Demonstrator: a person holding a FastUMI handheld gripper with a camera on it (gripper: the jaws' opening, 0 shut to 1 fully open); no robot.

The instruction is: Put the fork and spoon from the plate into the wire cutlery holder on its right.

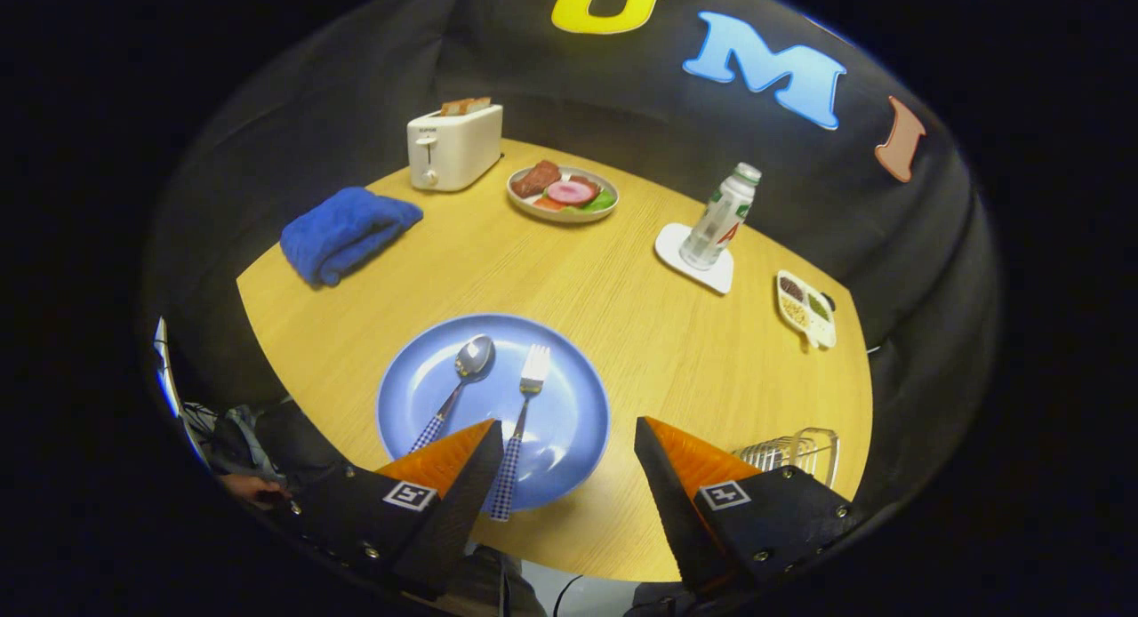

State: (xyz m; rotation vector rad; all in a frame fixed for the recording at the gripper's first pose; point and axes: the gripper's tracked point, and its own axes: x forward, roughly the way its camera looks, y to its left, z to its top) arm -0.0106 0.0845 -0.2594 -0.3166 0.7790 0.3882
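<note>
Your tongs point(564, 439) are spread wide with nothing in them, hanging above the near edge of the counter point(640, 332). The blue plate point(418, 377) sits just ahead, mostly in front of the left finger, and both pieces are still lying on it. The fork point(524, 417) is the closer one: its long axis runs almost straight away from you, tines far, checked handle near, and that handle passes right beside the left fingertip, inside the gap. The spoon point(458, 381) lies just left of it, bowl far, handle angling toward you and ducking behind the left finger. So I'd say the fork is the easy first grab, but since it lies along the fingers' direction, you'd probably want to close across the handle.

The wire cutlery holder point(800, 448) peeks out behind the right finger, near the counter's edge, a short swing to the right. Nothing stands between plate and holder. The bottle point(720, 217) on its coaster, the snack dish point(805, 308), the food plate point(563, 193), toaster point(453, 146) and blue towel point(347, 233) are all well beyond.
</note>
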